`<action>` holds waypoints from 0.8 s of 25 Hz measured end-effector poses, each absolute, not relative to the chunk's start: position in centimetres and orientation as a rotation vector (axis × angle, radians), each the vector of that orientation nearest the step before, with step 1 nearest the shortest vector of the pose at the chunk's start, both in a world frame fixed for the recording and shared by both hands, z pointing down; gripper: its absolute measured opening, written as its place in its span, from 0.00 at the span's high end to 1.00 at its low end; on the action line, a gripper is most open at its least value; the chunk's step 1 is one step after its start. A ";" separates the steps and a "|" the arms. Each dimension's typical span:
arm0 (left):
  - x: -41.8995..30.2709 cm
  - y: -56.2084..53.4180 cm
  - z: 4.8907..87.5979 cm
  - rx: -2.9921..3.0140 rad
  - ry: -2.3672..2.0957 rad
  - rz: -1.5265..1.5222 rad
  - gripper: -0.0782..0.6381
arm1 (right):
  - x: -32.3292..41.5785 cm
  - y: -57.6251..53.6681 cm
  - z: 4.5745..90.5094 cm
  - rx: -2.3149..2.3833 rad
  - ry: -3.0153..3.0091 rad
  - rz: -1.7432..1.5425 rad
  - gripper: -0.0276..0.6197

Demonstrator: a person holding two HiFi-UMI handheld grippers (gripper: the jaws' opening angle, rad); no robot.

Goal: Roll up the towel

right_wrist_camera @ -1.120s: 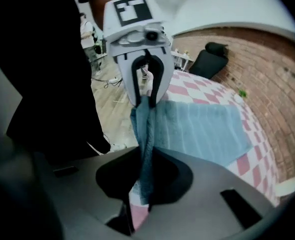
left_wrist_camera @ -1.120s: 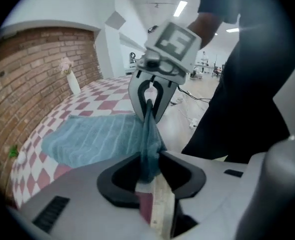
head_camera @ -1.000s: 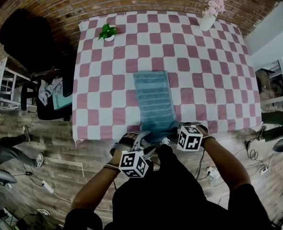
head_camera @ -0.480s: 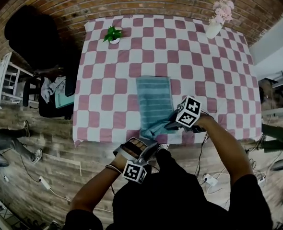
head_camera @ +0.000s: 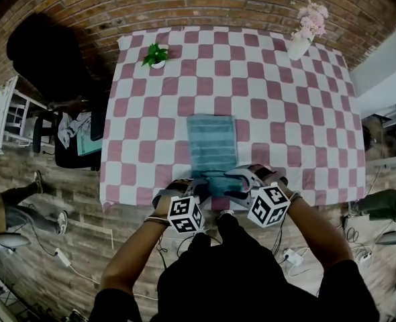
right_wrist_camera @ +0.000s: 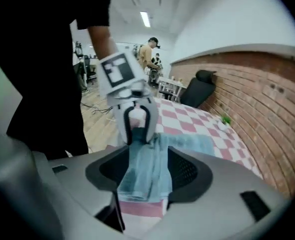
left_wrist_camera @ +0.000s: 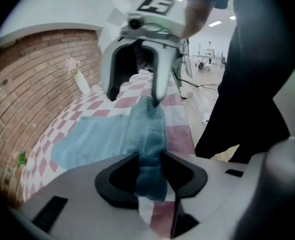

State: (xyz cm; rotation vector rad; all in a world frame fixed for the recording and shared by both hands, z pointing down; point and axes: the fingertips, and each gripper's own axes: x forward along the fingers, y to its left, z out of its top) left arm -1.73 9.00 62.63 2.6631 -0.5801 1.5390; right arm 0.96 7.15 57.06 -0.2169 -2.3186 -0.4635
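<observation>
A light blue towel (head_camera: 213,143) lies lengthwise on the pink-and-white checked table (head_camera: 278,113), and its near end is folded into a thick roll (head_camera: 215,182). My left gripper (head_camera: 192,188) is at the roll's left end. Its jaws have just been closing, and in the left gripper view the left gripper (left_wrist_camera: 150,164) is pinched on the towel fold (left_wrist_camera: 148,134). My right gripper (head_camera: 241,180) is at the roll's right end. Its jaws have just been opening, and in the right gripper view the right gripper (right_wrist_camera: 145,169) stands loosely around the towel fold (right_wrist_camera: 145,169).
A small green plant (head_camera: 156,54) stands at the far left of the table and a white vase of pink flowers (head_camera: 302,29) at the far right. A black chair (head_camera: 43,59) is left of the table. Cables lie on the wood floor (head_camera: 64,260).
The right gripper came down from the lifted towel corner to the near edge and opened. The left gripper moved up to the towel's near end and closed on it. The near end is now folded over.
</observation>
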 end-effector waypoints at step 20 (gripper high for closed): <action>-0.2 7.7 56.9 3.037 -0.649 1.761 0.56 | 0.5 3.4 62.5 -0.488 -2.196 0.303 0.78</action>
